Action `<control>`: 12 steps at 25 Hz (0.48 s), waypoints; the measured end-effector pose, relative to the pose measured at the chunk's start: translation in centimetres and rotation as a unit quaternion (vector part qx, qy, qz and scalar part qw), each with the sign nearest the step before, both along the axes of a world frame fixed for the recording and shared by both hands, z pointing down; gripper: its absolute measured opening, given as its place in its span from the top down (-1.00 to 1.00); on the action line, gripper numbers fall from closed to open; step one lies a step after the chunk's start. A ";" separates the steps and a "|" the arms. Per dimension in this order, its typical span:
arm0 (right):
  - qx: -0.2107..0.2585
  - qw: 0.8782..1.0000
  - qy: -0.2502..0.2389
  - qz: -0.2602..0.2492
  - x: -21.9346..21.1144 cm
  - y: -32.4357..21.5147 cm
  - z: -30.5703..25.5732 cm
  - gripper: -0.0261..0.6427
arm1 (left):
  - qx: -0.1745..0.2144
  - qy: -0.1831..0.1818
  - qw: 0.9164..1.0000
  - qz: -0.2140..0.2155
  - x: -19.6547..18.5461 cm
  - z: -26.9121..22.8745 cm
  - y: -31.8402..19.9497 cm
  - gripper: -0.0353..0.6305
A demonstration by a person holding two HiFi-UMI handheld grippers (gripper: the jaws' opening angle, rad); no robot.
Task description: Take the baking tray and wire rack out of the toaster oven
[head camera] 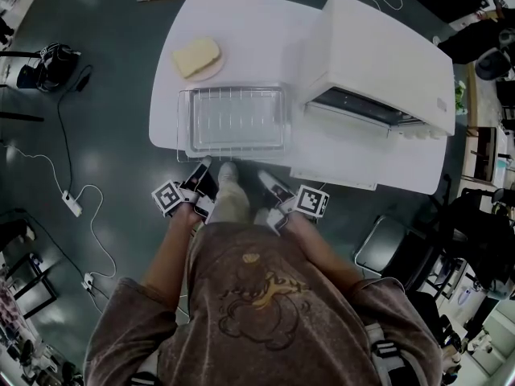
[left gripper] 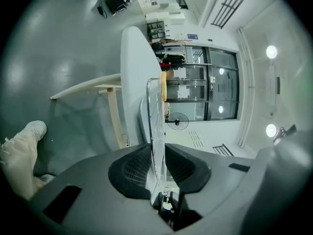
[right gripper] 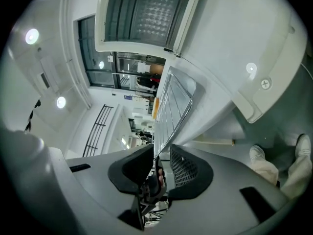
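Ribbed dark pads of the left gripper (left gripper: 157,152) stand slightly apart, unclamped, with the thin edge of the wire rack (left gripper: 156,116) between them. The right gripper (right gripper: 162,151) straddles the same gridded rack just as loosely. Only the head view shows the rack lying on the shiny rectangular baking tray (head camera: 191,135), centre frame on the white table (head camera: 257,30), left of the open toaster oven (head camera: 378,55).

No readable text, no brand names, no numbers, no signs on anything in view
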State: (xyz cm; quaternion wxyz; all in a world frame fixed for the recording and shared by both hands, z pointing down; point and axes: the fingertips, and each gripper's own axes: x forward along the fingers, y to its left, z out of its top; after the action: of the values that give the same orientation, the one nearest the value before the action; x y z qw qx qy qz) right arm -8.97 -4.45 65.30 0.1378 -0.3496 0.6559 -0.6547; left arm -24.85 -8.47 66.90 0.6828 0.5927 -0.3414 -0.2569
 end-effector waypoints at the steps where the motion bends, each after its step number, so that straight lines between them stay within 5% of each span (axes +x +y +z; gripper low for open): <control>1: 0.004 1.000 0.000 0.001 0.2 -0.1 -0.1 0.70 | -0.001 -0.003 1.000 0.002 0.0 -0.1 0.0 0.69; 6: 0.020 1.000 0.001 0.002 1.1 -0.2 -0.5 0.70 | -0.014 -0.017 1.000 0.020 0.2 -0.4 0.1 0.59; 12: -0.014 1.000 0.004 0.017 2.2 0.9 0.2 0.70 | -0.035 -0.011 0.998 0.046 0.8 -0.2 0.9 0.49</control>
State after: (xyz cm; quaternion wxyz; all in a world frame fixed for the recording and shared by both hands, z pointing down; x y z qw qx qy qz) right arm -6.80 -3.59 65.50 0.1414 -0.3651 0.6409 -0.6603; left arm -24.09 -7.60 66.72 0.7102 0.5866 -0.3299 -0.2064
